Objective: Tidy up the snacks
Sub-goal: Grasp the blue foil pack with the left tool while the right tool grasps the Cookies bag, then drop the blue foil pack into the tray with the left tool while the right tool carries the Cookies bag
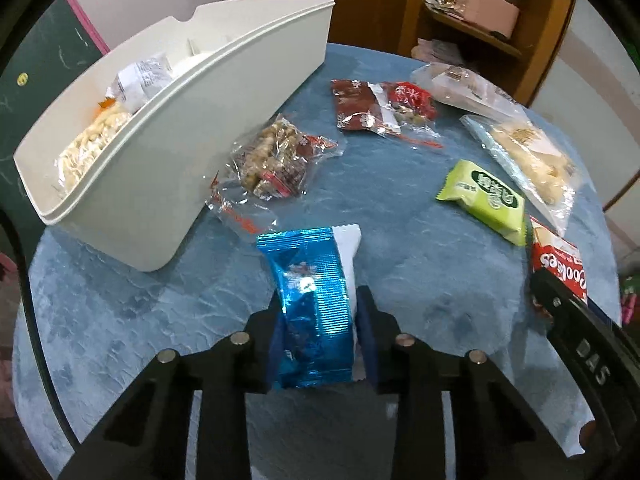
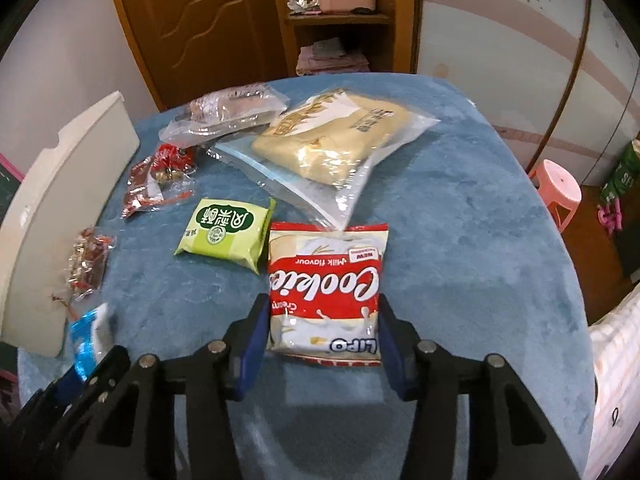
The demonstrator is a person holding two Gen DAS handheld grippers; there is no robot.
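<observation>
1. While the left claw [image 1: 320,344] is clamped on a blue foil packet [image 1: 310,308], the packet stands up between the pads with its long axis running forward, away from the camera, above the blue counter [image 1: 120,320].
2. Ahead and to the left of that claw sits the white bin [image 1: 168,152], open side up, with a few snacks already inside; I judge the packet needs to travel forward-left and over the near wall to drop in, and the left hand is the nearer one for it.
3. On the right, the right claw [image 2: 322,332] has its jaws apart, straddling the near end of a red cookie bag [image 2: 326,288] lying flat, long axis pointing away; whether the pads touch it yet I cannot tell.
4. Just beyond lies a green packet [image 2: 224,236].
5. Farther back rest a nut bag [image 1: 272,160] beside the bin, a red wrapper bag [image 1: 376,108], and a large zip bag [image 2: 332,144].
</observation>
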